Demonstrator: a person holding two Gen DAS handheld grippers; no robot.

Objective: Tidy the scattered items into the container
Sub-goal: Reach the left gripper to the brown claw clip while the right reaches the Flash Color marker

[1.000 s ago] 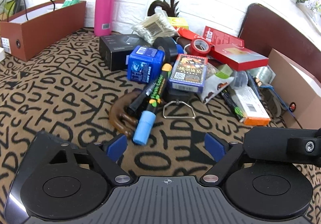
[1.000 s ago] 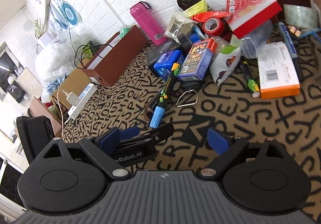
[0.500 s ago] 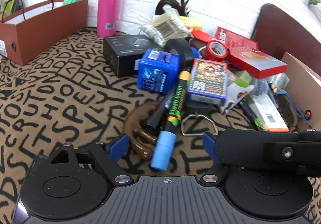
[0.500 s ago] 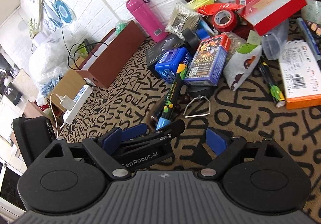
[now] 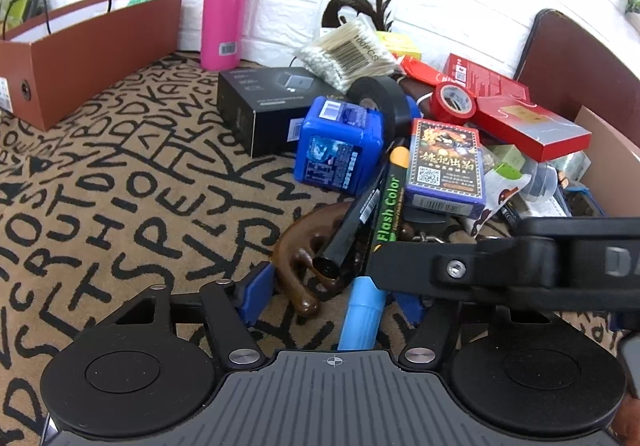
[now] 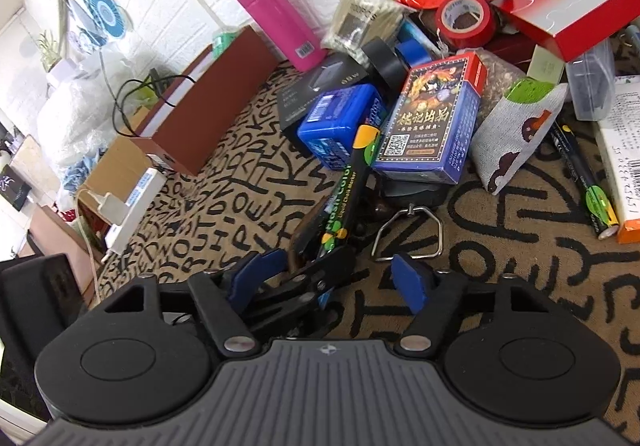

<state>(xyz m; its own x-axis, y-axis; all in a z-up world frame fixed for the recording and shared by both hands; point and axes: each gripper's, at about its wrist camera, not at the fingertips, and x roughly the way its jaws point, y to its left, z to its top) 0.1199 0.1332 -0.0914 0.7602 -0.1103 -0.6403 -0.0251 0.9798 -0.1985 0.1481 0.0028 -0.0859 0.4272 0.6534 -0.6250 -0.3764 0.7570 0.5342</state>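
The marker [image 5: 387,206], black with a blue cap, lies on the lettered cloth [image 5: 120,198] at the near edge of the pile, cap end nearest. That cap sits between the blue pads of the left gripper [image 5: 334,296], whose jaws are closing but not yet touching it; a brown hook [image 5: 296,246] lies there too. The right gripper [image 6: 326,278] reaches in from the right across the marker, jaws also closing, not gripping. The brown box [image 5: 92,46] stands far left, well apart.
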